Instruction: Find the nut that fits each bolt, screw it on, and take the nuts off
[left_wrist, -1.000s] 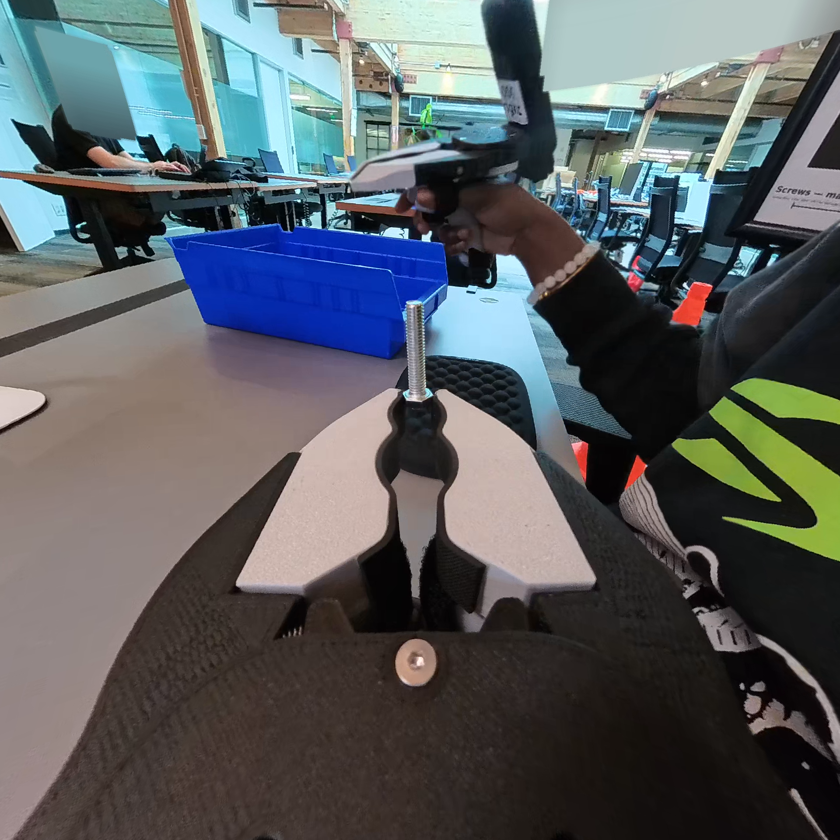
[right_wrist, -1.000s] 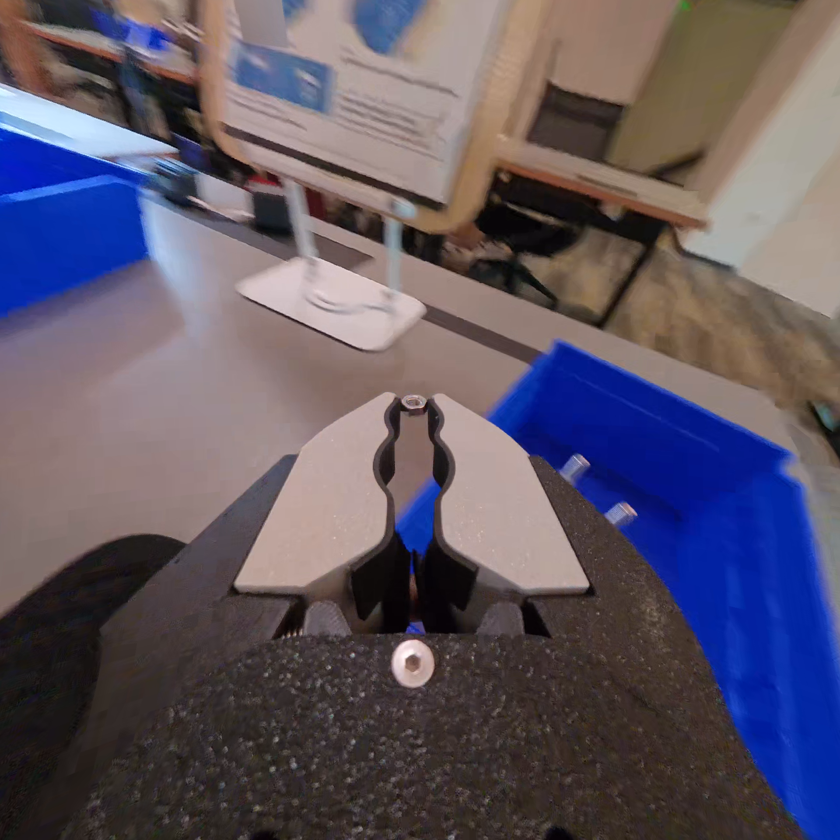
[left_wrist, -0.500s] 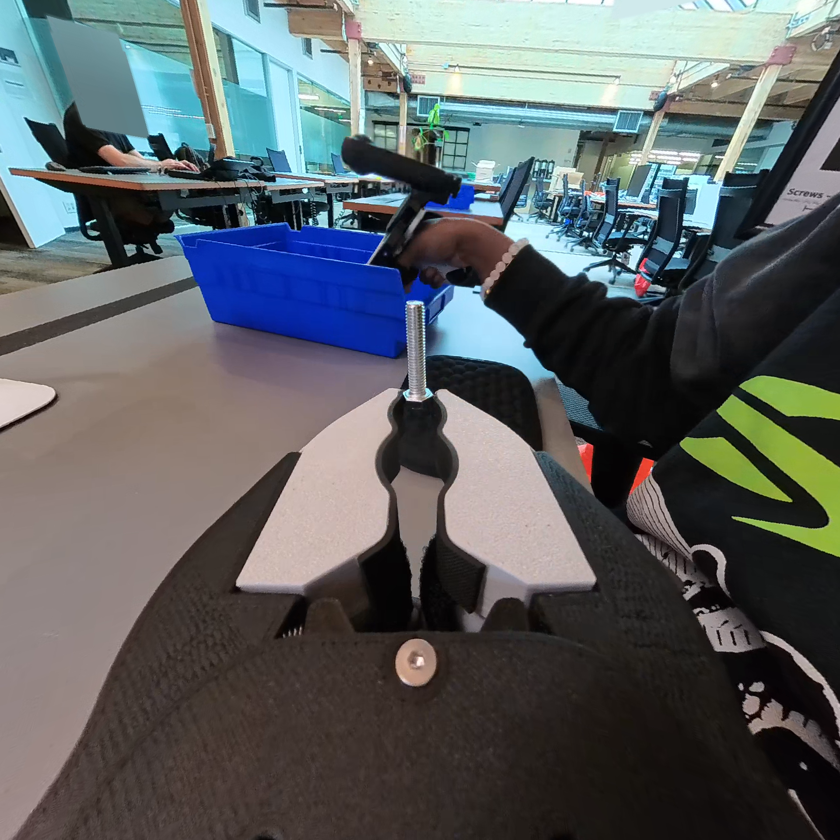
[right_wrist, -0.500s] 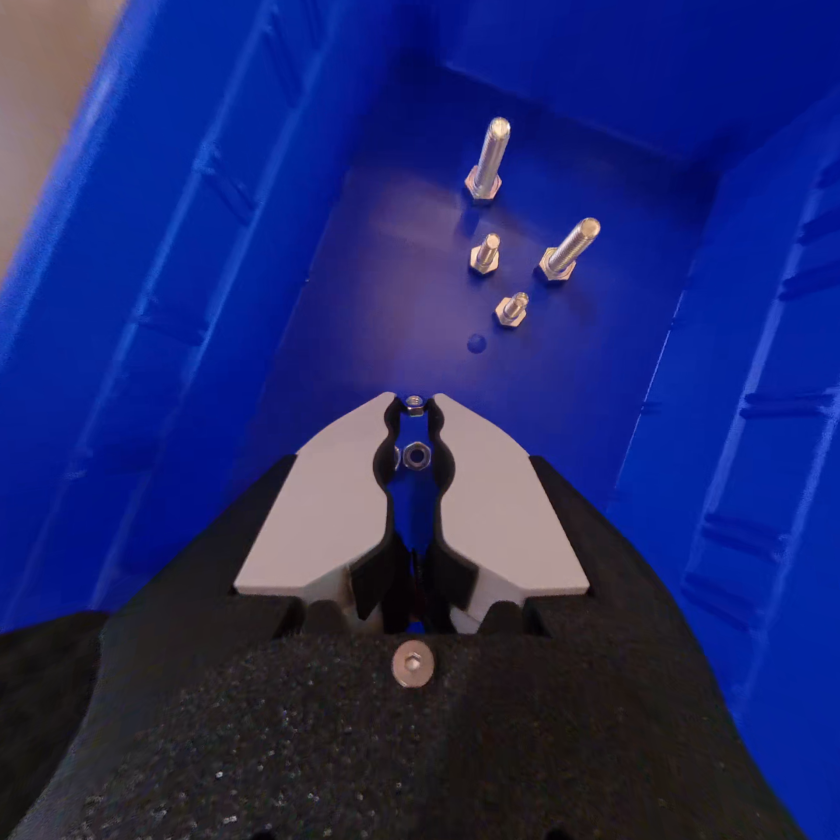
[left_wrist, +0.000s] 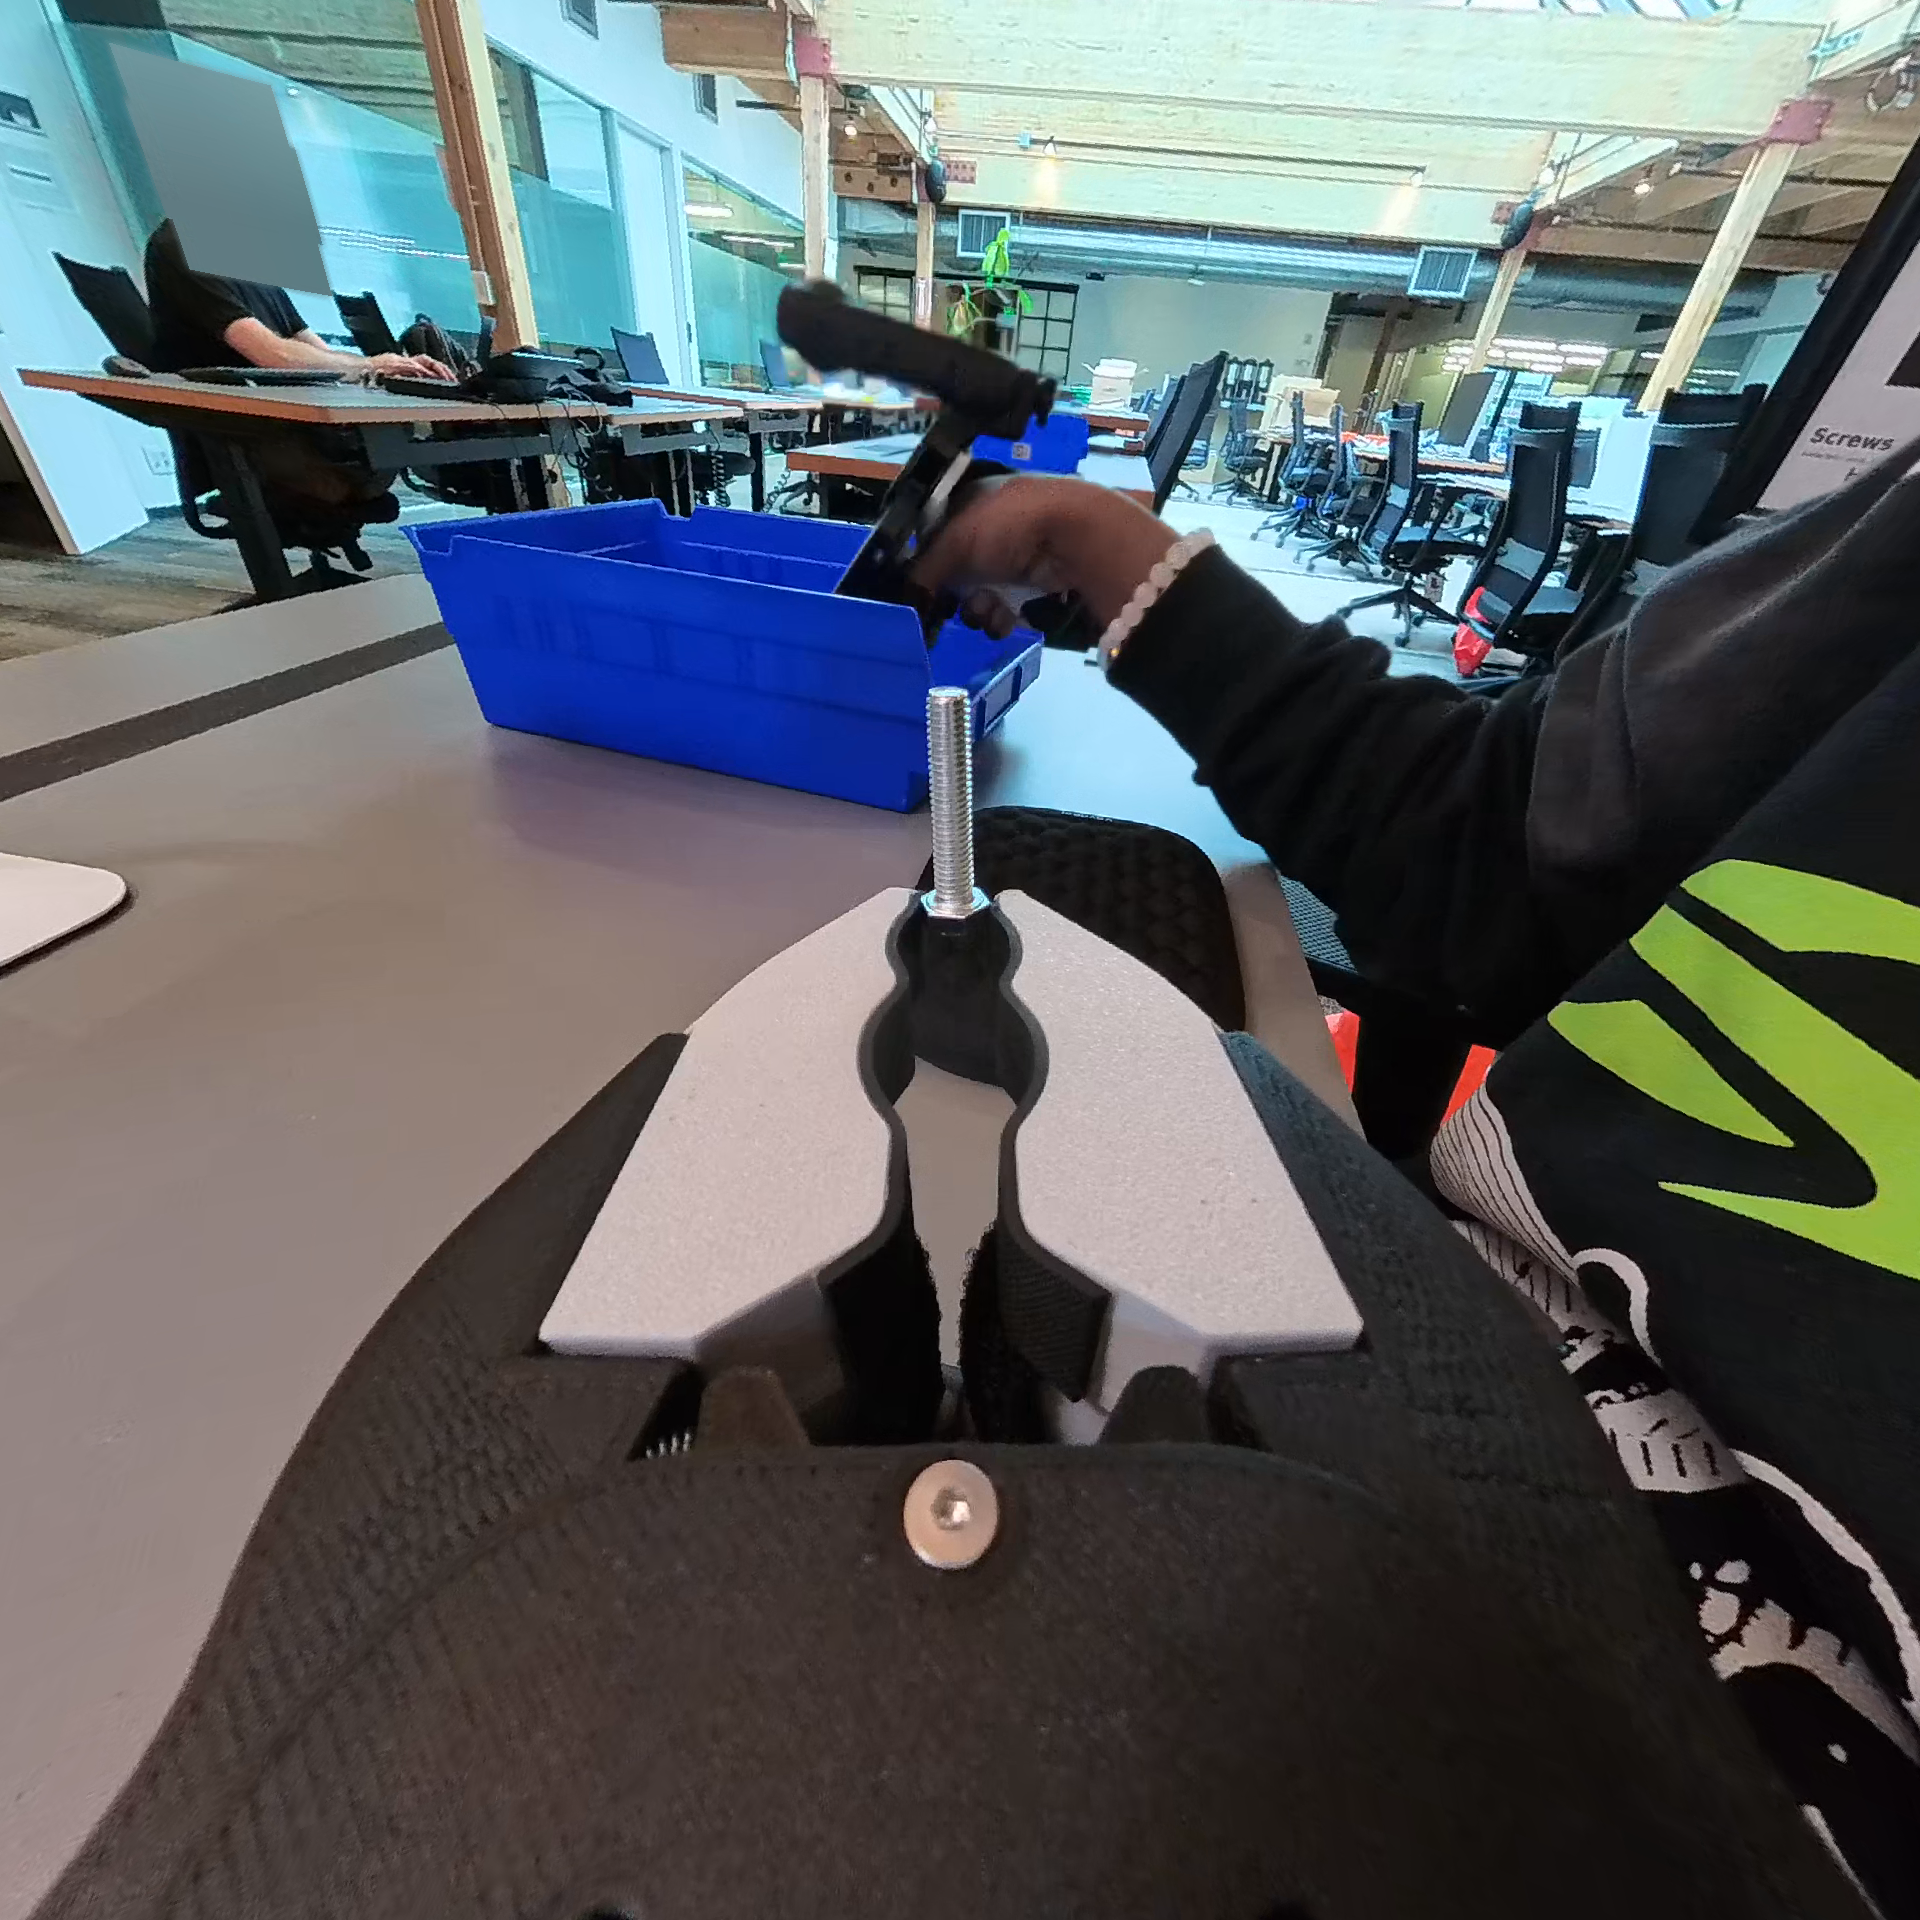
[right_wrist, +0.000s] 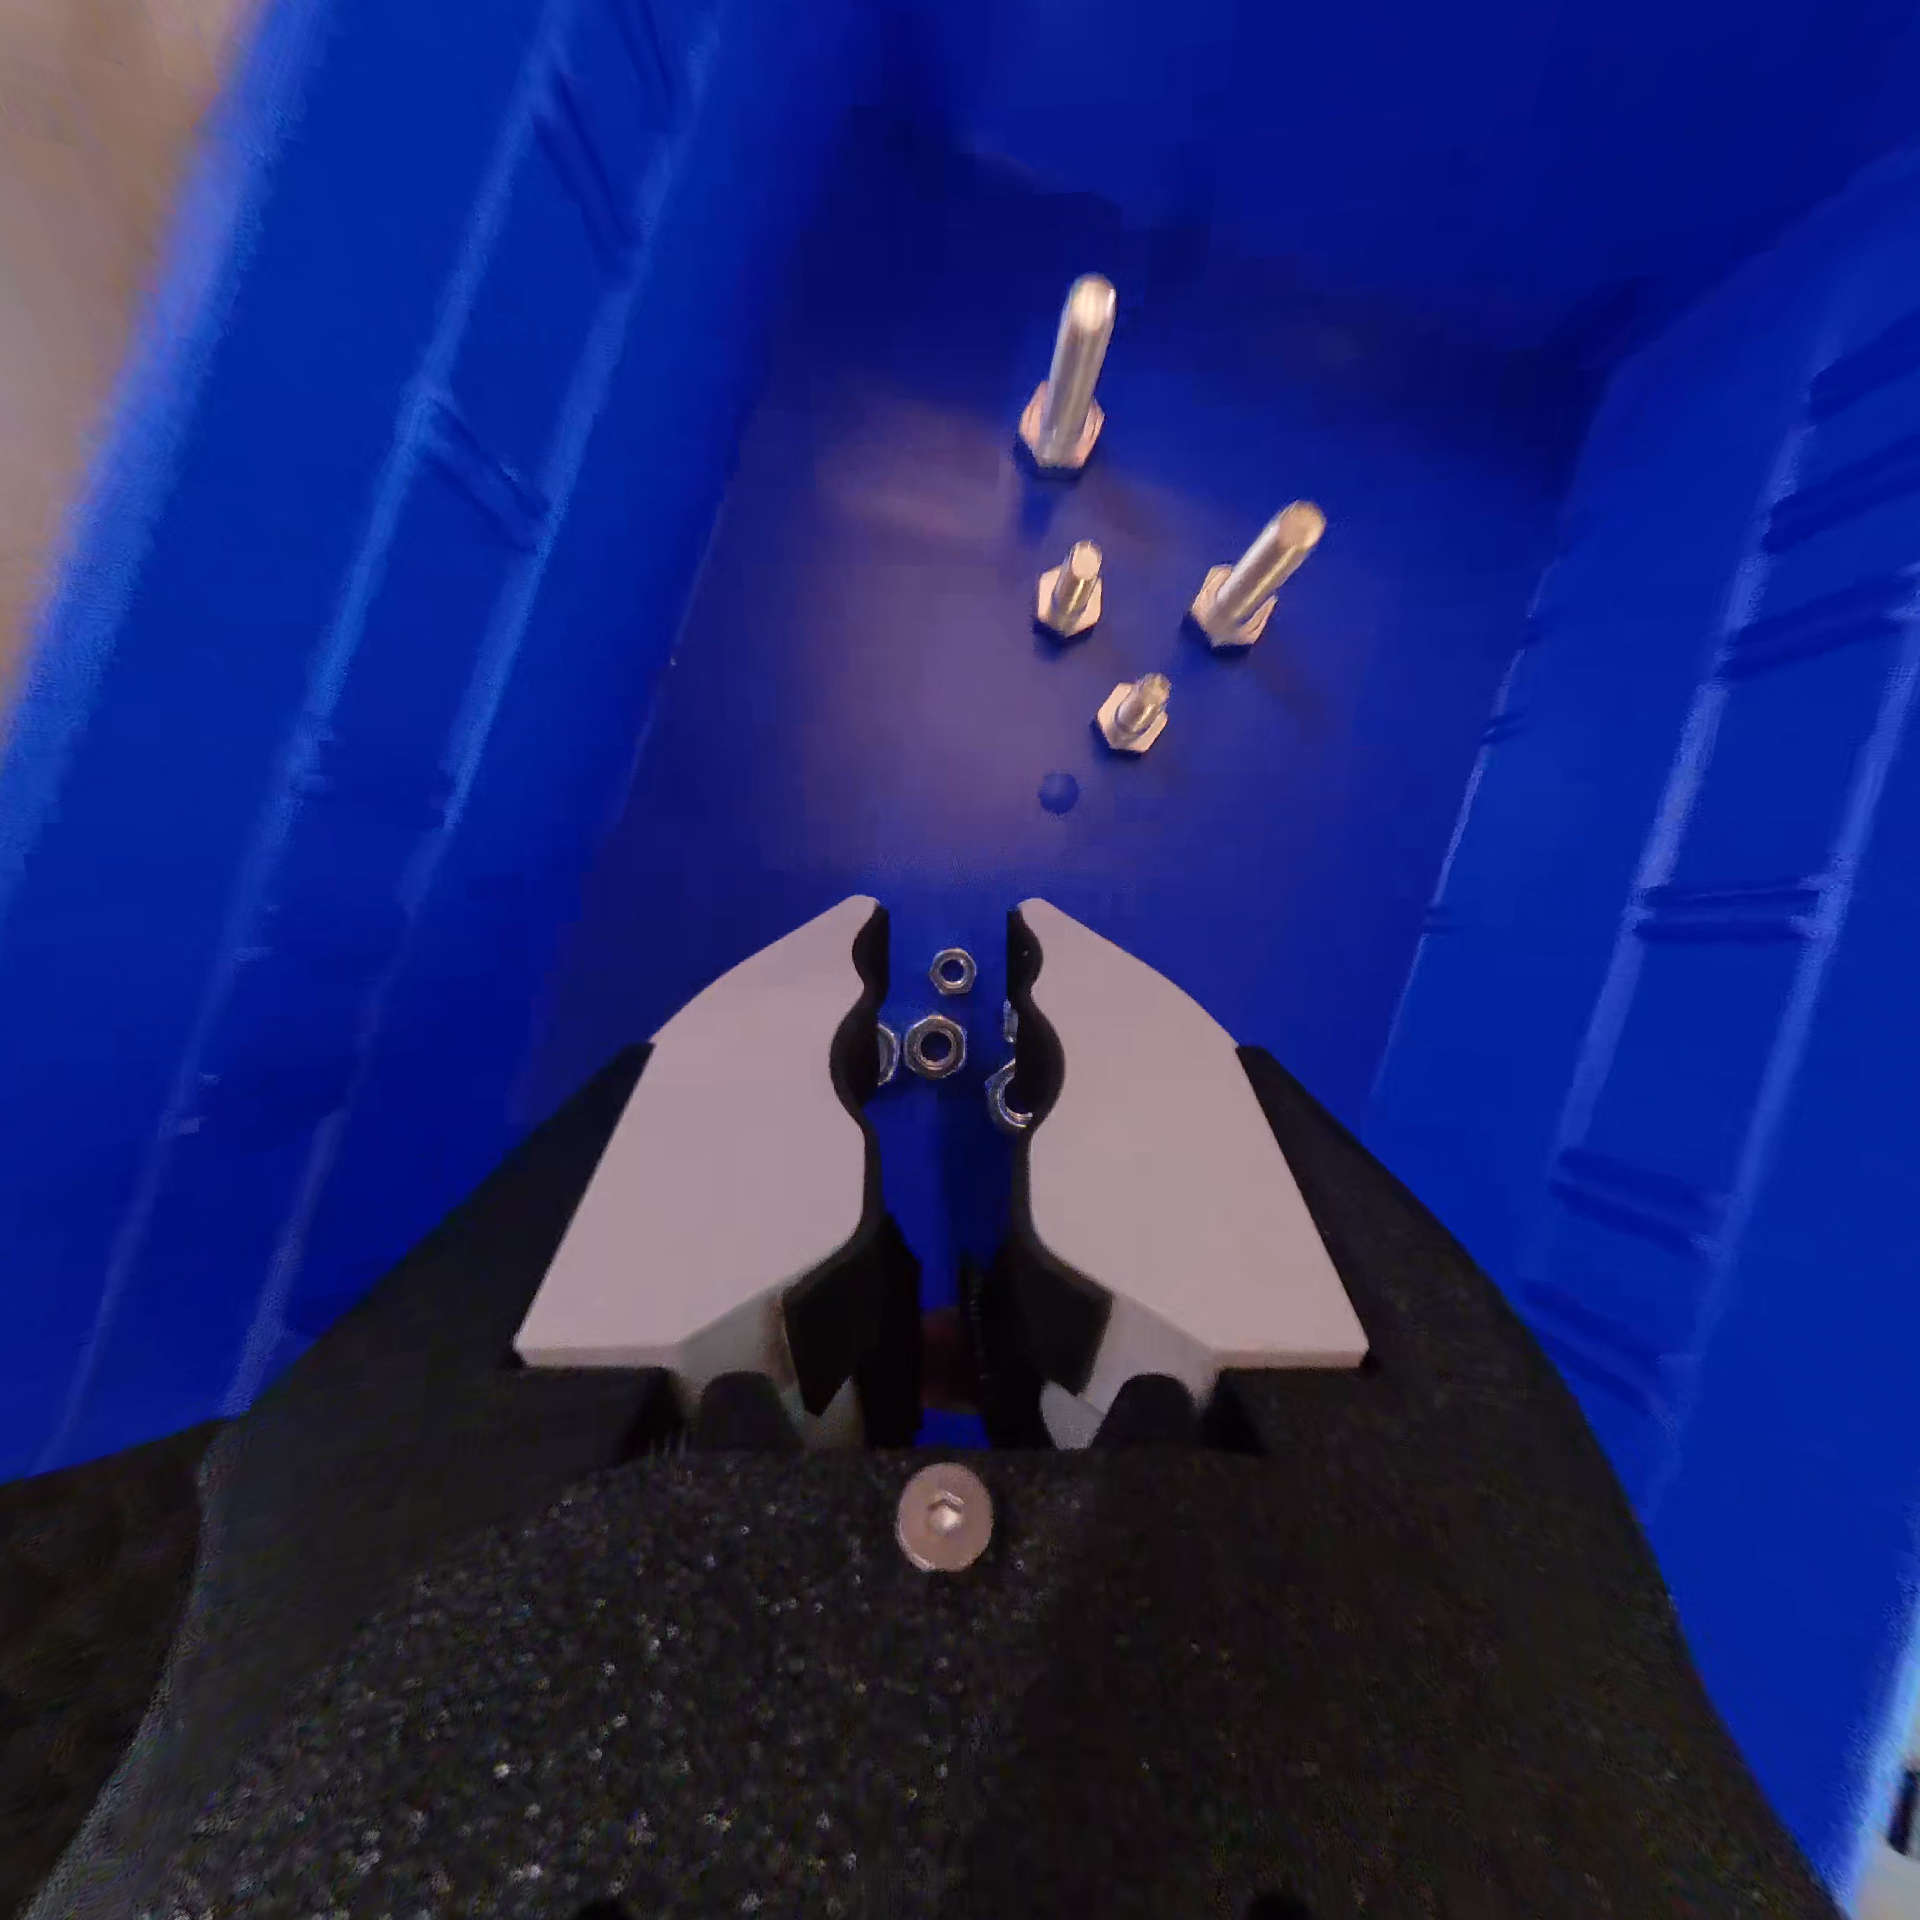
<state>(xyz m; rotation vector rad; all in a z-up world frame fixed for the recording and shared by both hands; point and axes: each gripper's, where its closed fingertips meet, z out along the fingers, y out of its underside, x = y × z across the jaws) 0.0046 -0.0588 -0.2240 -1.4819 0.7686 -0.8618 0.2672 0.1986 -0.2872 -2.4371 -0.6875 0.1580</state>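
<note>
My left gripper (left_wrist: 951, 904) is shut on the hex head of a long silver bolt (left_wrist: 950, 790) and holds it upright above the grey table (left_wrist: 312, 987). My right gripper (right_wrist: 948, 920) is open inside the blue bin (right_wrist: 364, 623), with nothing between its pads. Below its fingers, a small nut (right_wrist: 950, 970), a larger nut (right_wrist: 933, 1044) and another nut (right_wrist: 1003, 1101) lie loose on the bin floor. Several bolts stand on their heads farther in, among them a tall one (right_wrist: 1070, 384) and a short one (right_wrist: 1135, 712). In the left wrist view the right gripper's body (left_wrist: 925, 488) dips into the bin (left_wrist: 675, 665).
A person's dark sleeve (left_wrist: 1403, 748) reaches across from the right to the bin. A white stand base (left_wrist: 42, 914) lies at the table's left edge. A black chair back (left_wrist: 1122, 883) sits just past the table's near edge. Desks and chairs fill the room behind. The small nut (right_wrist: 950, 970) is about 4 cm from my right fingertips and 40 cm from my left.
My right gripper swung from above the table down into the blue bin, then opened; the small nut it held at its tips has left the grasp. The left gripper still holds the bolt.
</note>
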